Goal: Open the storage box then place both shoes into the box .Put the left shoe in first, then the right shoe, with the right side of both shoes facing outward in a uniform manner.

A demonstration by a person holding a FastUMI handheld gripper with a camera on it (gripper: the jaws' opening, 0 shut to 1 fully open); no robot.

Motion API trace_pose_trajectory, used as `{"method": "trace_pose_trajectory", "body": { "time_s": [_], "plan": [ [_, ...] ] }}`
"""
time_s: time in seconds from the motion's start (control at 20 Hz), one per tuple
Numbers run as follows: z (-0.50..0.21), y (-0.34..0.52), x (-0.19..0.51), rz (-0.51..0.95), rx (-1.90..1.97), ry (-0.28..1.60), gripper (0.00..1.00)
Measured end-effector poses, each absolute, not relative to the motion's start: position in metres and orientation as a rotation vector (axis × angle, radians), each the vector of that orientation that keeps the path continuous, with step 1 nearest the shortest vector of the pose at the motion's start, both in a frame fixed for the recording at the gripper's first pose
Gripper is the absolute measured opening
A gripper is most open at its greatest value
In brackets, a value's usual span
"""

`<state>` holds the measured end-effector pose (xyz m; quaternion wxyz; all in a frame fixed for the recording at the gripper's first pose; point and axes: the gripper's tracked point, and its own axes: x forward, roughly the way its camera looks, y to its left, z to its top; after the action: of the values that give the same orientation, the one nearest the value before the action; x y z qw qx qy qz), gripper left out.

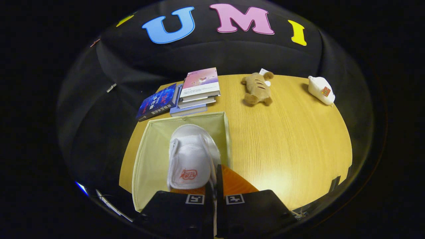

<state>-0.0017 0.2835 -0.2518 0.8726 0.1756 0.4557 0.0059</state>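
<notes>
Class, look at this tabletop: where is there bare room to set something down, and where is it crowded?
Free: the wide bare stretch of table beside the open box, in front of the plush toy and white pouch. Crowded: the corner with the books, and the box, where the claw pinches a white shoe.

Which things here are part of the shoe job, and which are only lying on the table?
For the job: the white shoe, held over the open storage box; the gripper, fingers closed near the shoe's edge.

Lying about: the books, the brown plush toy, the white plush toy.
</notes>
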Motion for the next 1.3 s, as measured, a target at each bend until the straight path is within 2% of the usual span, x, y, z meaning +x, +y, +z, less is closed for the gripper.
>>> {"method": "trace_pose_trajectory", "body": {
  "time_s": [0.1,0.15,0.2,0.35,0.4,0.6,1.3],
  "plan": [
    [-0.238,0.28,0.007,0.019,0.358,0.901,0.2],
    [-0.231,0.278,0.013,0.026,0.347,0.869,0.22],
    [-0.226,0.278,0.017,0.033,0.34,0.844,0.34],
    [-0.226,0.273,0.014,0.052,0.306,0.835,0.85],
    [-0.227,0.274,0.012,0.057,0.303,0.837,0.95],
    [-0.218,0.272,0.011,0.09,0.342,0.806,1.0],
    [-0.121,0.17,0.012,0.142,0.212,0.435,0.99]
  ]
}}
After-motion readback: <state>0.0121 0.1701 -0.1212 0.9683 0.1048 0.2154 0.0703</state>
